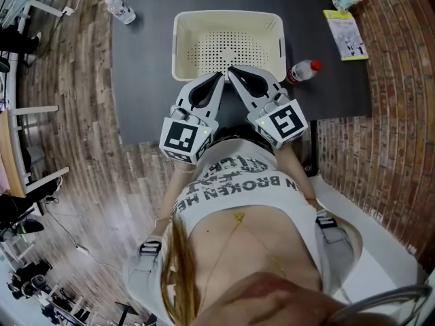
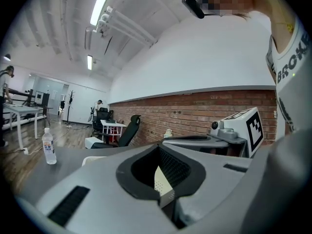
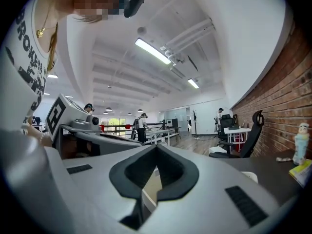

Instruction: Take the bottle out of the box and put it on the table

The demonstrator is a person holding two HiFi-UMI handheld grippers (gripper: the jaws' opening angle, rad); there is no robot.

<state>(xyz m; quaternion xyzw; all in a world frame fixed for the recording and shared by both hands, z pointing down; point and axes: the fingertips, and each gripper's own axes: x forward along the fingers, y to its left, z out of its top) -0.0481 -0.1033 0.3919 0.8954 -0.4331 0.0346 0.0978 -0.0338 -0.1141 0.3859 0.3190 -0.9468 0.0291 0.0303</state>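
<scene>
Held level at frame centre, the left gripper [image 1: 217,77] and right gripper [image 1: 232,71], both with jaws pressed together and empty, point their tips at the box [image 1: 181,46], while the red-capped bottle [image 1: 304,70] apparently lies on the table [image 1: 143,80] just right of it.

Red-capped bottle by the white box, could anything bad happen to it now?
Maybe. The red-capped bottle sits right beside the box's wall, so a shoved box could knock it. The left hand-held gripper and right hand-held gripper are shut and hover by the box's near rim; a bump there might shove it. The clear bottle is near the table's far corner and could fall if jolted.
</scene>
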